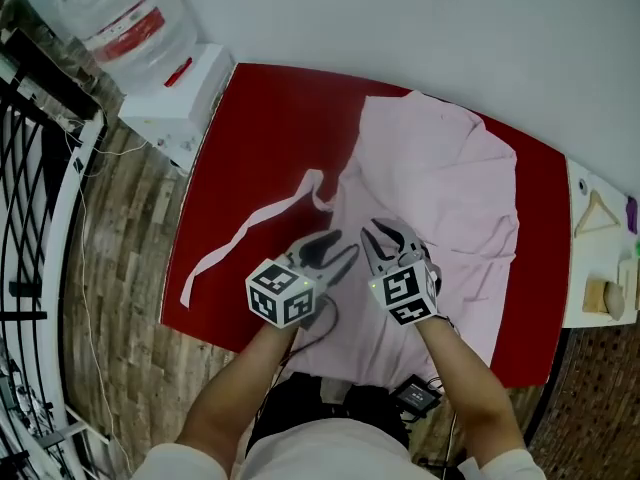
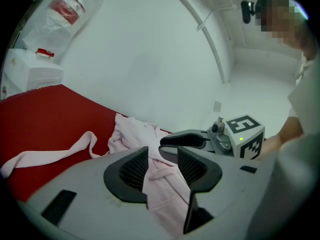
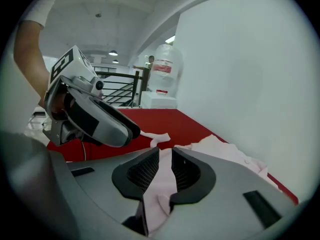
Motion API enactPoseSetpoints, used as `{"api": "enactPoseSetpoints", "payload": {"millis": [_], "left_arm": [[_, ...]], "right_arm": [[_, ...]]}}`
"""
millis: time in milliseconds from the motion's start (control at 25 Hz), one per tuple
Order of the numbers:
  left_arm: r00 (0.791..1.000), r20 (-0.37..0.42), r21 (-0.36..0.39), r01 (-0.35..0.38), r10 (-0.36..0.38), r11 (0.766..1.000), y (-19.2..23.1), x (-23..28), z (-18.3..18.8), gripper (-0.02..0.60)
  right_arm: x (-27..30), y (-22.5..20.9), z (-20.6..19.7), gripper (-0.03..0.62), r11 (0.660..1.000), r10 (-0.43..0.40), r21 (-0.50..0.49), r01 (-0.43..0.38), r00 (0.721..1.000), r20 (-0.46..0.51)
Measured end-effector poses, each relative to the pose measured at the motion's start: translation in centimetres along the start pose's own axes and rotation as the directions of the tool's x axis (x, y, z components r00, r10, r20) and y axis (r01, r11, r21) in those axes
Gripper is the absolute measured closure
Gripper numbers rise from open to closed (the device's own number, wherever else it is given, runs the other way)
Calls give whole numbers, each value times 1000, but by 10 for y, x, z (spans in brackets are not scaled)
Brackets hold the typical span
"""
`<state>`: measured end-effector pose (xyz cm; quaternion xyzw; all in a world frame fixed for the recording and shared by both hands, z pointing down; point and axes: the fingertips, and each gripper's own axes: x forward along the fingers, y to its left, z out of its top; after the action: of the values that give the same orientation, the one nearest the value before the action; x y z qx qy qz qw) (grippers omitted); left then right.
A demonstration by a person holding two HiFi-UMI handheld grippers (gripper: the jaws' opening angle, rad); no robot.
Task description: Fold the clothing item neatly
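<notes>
1. The pink garment lies rumpled on the red table. It covers mostly the right half, and its near edge reaches the table edge right in front of me.
2. A long thin tie comes off the garment's left side and snakes across the bare red toward the near-left corner.
3. My left gripper is pinching a bunched-up fold of the pink fabric. The jaws sit fairly wide, but the cloth is wadded between the pads and drapes back toward the camera.
4. My right gripper is clamped on a thinner layer of the same garment. The jaws are nearly together, with a flat strip of pink pressed between them.
5. The two grippers are side by side and close but not touching, over the near-middle part of the garment. The cloth they hold comes up off the table.
6. Other stuff around: a white water dispenser with its bottle just past the far-left corner, and a wooden hanger on a white surface off to the right.
</notes>
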<state>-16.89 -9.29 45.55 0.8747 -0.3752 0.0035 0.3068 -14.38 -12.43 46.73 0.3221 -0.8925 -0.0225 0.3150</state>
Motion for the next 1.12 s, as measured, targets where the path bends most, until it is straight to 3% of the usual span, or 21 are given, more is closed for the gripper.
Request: {"api": "enactPoseSetpoints", "payload": {"millis": [160, 320, 520, 680, 800, 920, 1120], "left_arm": [[998, 59, -19, -28, 29, 999, 13, -32, 8, 400], [992, 112, -24, -51, 53, 998, 25, -68, 13, 400], [980, 165, -35, -102, 107, 994, 45, -117, 13, 400], [965, 198, -63, -165, 174, 984, 69, -157, 8, 400], [946, 224, -117, -214, 235, 970, 79, -187, -3, 411], [927, 265, -123, -240, 265, 963, 94, -212, 3, 410], [890, 320, -151, -290, 324, 945, 110, -245, 4, 410]], "right_arm": [[28, 41, 20, 536, 992, 96, -88, -95, 995, 1], [54, 96, 37, 535, 956, 213, -205, -210, 977, -9], [89, 157, 55, 528, 886, 315, -351, -304, 949, -27], [120, 206, 64, 508, 826, 396, -411, -386, 916, -63], [128, 244, 62, 481, 786, 470, -406, -466, 878, -96], [143, 263, 74, 457, 758, 510, -417, -501, 855, -100], [157, 298, 82, 433, 654, 574, -505, -564, 804, -154]]}}
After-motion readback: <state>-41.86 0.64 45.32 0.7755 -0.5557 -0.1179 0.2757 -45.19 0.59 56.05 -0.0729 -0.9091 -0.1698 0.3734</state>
